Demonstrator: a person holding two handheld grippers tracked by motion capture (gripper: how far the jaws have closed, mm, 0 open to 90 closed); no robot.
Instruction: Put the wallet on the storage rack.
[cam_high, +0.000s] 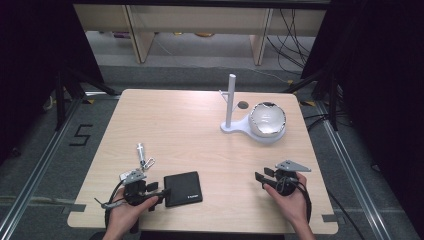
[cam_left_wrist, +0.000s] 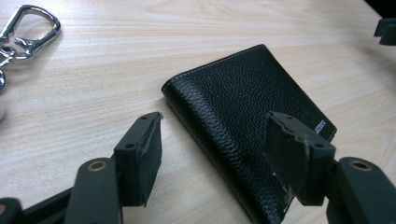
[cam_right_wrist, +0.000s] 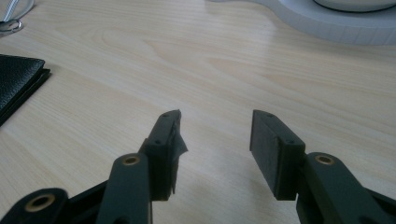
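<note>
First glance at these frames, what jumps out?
The black wallet near the table's front edge, with the left tool open and straddling its corner. Next, the white stand with its round bowl at the far right, well away from both hands. A metal clip lies just beyond the left tool, and the right tool sits open over bare wood at the front right.

Bench (cam_high: 190, 125) centre is open. Wallet (cam_high: 183, 188) sits just beside left gripper (cam_high: 161, 192); keyring (cam_high: 144, 156) behind it; white stand (cam_high: 235, 117) and bowl (cam_high: 268, 120) block far right.
</note>
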